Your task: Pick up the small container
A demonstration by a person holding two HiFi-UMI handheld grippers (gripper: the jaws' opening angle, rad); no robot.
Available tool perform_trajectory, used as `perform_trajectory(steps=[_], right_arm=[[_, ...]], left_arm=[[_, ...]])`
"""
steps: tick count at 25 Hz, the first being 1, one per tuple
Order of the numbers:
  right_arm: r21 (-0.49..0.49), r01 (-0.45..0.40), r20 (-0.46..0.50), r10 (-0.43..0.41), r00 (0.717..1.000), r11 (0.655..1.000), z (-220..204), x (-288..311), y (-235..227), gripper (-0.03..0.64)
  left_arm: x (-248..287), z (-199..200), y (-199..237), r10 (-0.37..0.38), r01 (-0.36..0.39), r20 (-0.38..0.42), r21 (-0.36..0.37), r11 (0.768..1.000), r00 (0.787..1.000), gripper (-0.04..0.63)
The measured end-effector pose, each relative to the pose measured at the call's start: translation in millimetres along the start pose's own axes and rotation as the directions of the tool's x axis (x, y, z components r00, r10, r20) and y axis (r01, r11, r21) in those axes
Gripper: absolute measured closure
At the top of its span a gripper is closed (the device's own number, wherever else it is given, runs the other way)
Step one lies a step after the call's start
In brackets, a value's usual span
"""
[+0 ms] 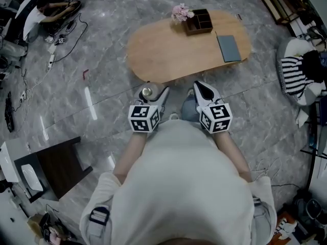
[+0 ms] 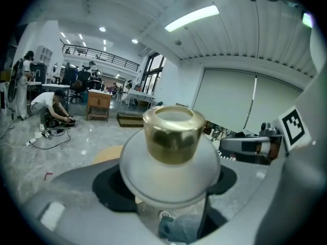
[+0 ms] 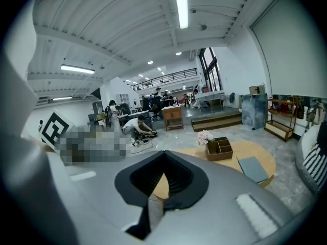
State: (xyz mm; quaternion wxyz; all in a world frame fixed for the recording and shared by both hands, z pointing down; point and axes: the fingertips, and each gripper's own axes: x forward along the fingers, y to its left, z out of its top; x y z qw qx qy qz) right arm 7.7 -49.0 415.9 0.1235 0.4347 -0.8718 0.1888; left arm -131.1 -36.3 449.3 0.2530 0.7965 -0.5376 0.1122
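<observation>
The small container [image 1: 147, 92], a white rounded jar with a gold cap [image 2: 173, 133], is held up close to my body, in front of the near edge of the oval wooden table [image 1: 168, 50]. My left gripper [image 1: 153, 94] is shut on the jar's white body [image 2: 171, 170], and the cap stands upright above the jaws. My right gripper [image 1: 204, 91] is level with it on the right, a short gap away. In the right gripper view the right gripper [image 3: 163, 180] has its jaws together with nothing between them.
On the table's far side are a brown compartment box [image 1: 198, 22], pink flowers [image 1: 181, 11] and a grey notebook [image 1: 228, 47]. A dark low stand [image 1: 59, 165] is at the left, cables [image 1: 56, 40] lie on the marble floor, and striped cloth [image 1: 299, 75] is at the right.
</observation>
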Motion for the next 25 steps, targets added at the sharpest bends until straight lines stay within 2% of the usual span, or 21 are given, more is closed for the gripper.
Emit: perform_trajectory(steps=[10, 25], right_arm=[[-0.030, -0.022, -0.016, 0.022, 1.000, 0.999, 0.8, 9.3, 9.1, 0.618], [-0.042, -0.019, -0.015, 0.019, 1.000, 0.999, 3.4, 12.7, -1.5, 0.618]], left_arm=[[3.6, 2.0, 2.9, 0.002, -0.002, 0.002, -0.001, 1.000, 1.000, 0.249], [14.5, 9.1, -3.0, -0.007, 0.007, 0.012, 0.014, 1.000, 1.000, 0.249]])
